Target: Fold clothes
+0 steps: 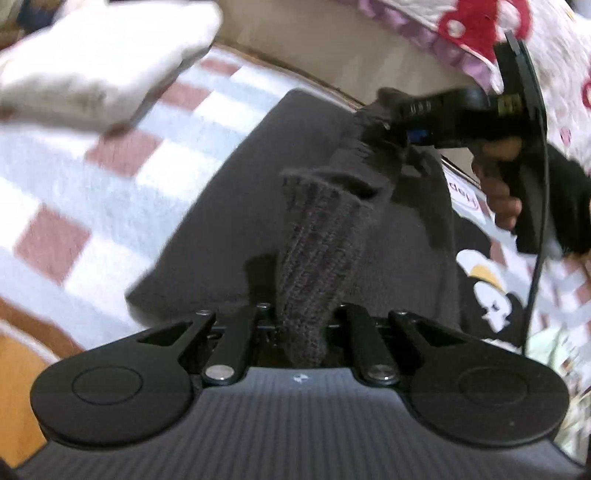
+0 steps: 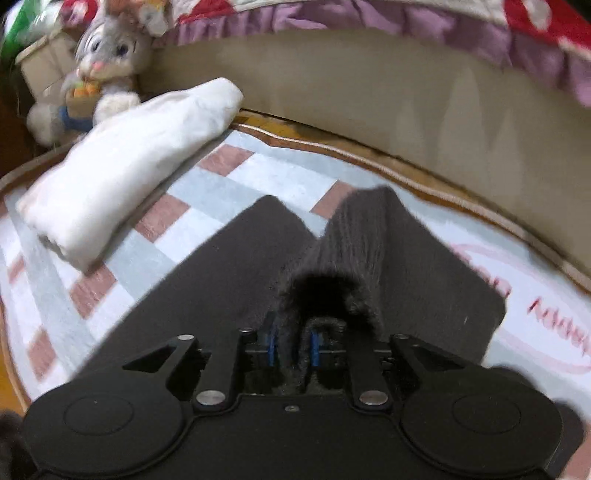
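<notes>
A dark grey knitted garment [image 1: 221, 221] lies spread on a checked rug [image 1: 74, 177]. A ribbed strip of it [image 1: 321, 251] rises off the flat part, and my left gripper [image 1: 303, 332] is shut on its near end. In the left wrist view my right gripper [image 1: 373, 114], held by a hand [image 1: 498, 192], pinches the far end of the same raised fold. In the right wrist view my right gripper [image 2: 292, 349] has the fuzzy ribbed fabric [image 2: 354, 236] bunched between its blue pads [image 2: 271, 349], above the flat garment [image 2: 221, 280].
A folded white cloth [image 2: 122, 166] lies on the rug [image 2: 221, 177] to the left. A plush rabbit [image 2: 99, 55] and a cardboard box [image 2: 40, 62] sit behind it. A beige bed base [image 2: 369, 92] under a frilled quilt [image 2: 480, 29] bounds the far side.
</notes>
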A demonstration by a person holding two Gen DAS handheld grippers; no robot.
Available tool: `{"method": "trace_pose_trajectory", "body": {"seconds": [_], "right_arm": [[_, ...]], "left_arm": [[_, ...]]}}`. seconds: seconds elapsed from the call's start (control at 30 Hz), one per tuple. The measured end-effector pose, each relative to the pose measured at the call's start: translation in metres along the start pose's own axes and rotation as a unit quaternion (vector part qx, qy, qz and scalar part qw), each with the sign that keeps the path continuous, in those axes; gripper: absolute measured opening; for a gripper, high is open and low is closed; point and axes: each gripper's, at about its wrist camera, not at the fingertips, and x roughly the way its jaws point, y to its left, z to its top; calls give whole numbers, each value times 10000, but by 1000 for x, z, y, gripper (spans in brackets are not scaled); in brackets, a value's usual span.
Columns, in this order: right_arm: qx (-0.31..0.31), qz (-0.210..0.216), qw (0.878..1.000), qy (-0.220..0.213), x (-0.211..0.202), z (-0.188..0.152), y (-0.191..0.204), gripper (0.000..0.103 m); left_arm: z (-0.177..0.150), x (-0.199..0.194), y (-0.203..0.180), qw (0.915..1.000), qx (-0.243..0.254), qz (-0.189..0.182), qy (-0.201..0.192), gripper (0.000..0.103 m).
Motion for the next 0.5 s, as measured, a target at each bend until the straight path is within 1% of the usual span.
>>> {"method": "trace_pose_trajectory", "body": {"seconds": [0.03,0.07,0.13,0.23,0.3,0.33,0.37,0.4,0.47,0.5], "right_arm": [[136,73,9999,-47,-2,0,-5,43],[280,156,9994,-121,-5,1,-12,47],[567,322,9975,-268,-11,2,-26,48],[1027,591,9918,-488,-19,4,-47,49],[1352,858,9852,-613,-18,1,-59,48],[1397,900,9840,-641,-16,0,-60,46],[1386,896,9841,-653,-14,0,-60,39],[1271,876,9859,-644,-12,-1,-58,9],[1004,882,9885,-710,-10,3,-49,10],[918,983,9881,-743,-11,5,-45,10]], "left_arm": [[1,-1,-5,9997,226,76,-87,8],[2,-1,-10,9990,399,135,-149,8],[2,-2,-19,9967,721,246,-265,8],[1,0,-18,9961,773,311,-289,10],[-1,2,-19,9940,924,479,-327,12],[-2,3,-19,9929,1001,542,-334,13],[-3,4,-19,9919,1067,594,-340,13],[-3,4,-19,9922,1053,580,-335,13],[-4,3,-16,9932,976,490,-396,15],[-4,2,-15,9935,932,459,-454,23]]}}
